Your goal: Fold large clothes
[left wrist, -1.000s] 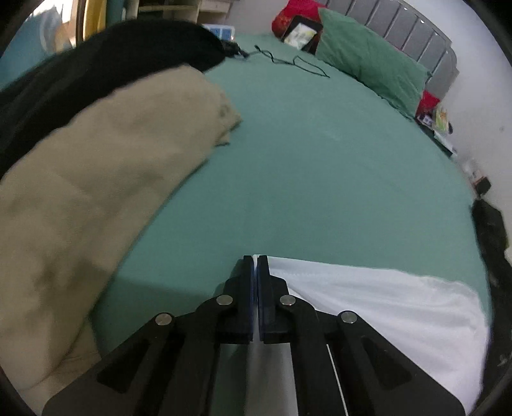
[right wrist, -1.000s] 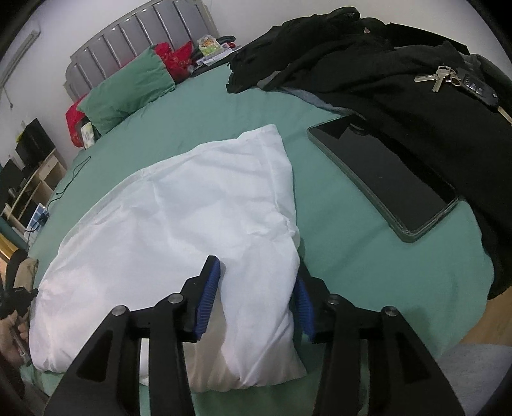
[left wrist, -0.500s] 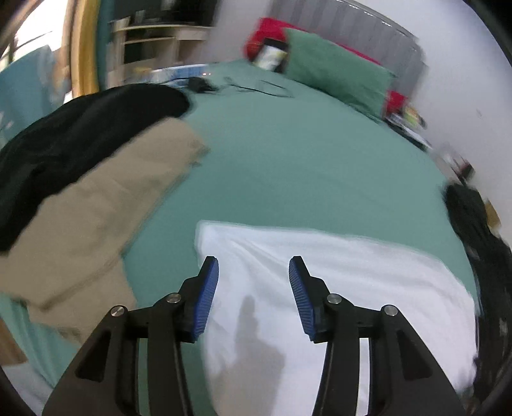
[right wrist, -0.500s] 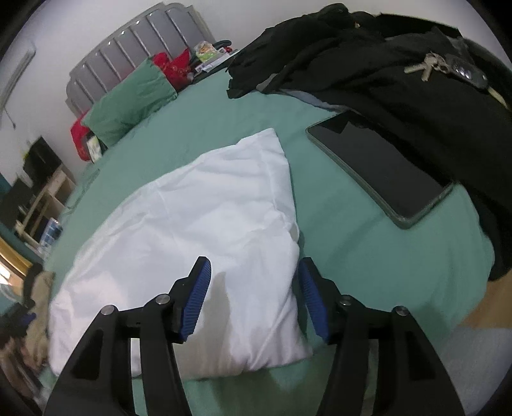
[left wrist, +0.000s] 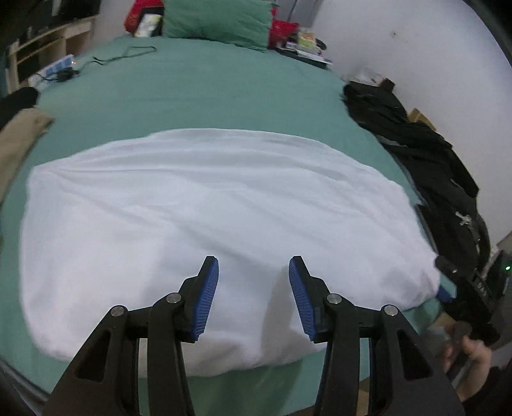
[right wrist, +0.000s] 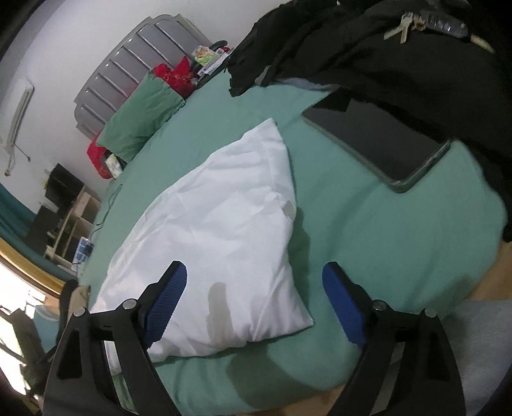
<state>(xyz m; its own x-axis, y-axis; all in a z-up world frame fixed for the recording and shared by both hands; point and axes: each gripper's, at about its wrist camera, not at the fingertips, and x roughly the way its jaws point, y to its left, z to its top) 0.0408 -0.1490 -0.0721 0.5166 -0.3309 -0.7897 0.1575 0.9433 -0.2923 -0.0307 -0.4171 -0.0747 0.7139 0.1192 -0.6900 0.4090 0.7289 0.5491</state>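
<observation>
My left gripper (left wrist: 253,289) hovers over the near edge of the bed (left wrist: 198,92), jaws apart, nothing between the blue pads (left wrist: 208,297). My right gripper (right wrist: 254,304) is at the same edge, near the bed's right corner; its jaws are opening and stand wide. The near right corner of the white cloth (right wrist: 220,230) lies below the gap, and neither pad touches it.

The cloth is a folded white piece lying flat on the green sheet along the near edge. In the left view (left wrist: 208,208) it spreads wide from left to right, with soft creases running across it and a rounded, slightly puffed near fold. In the right view its far corner comes to a point.

Right of the cloth, a tablet (right wrist: 377,140) lies dark screen up, its far corner under a heap of black clothes (right wrist: 368,51) along the right edge; keys (right wrist: 401,27) rest on that heap. At the left edge lies a tan garment (left wrist: 19,137). At the far edge a green pillow (left wrist: 217,22) leans on the grey headboard (right wrist: 128,64).
</observation>
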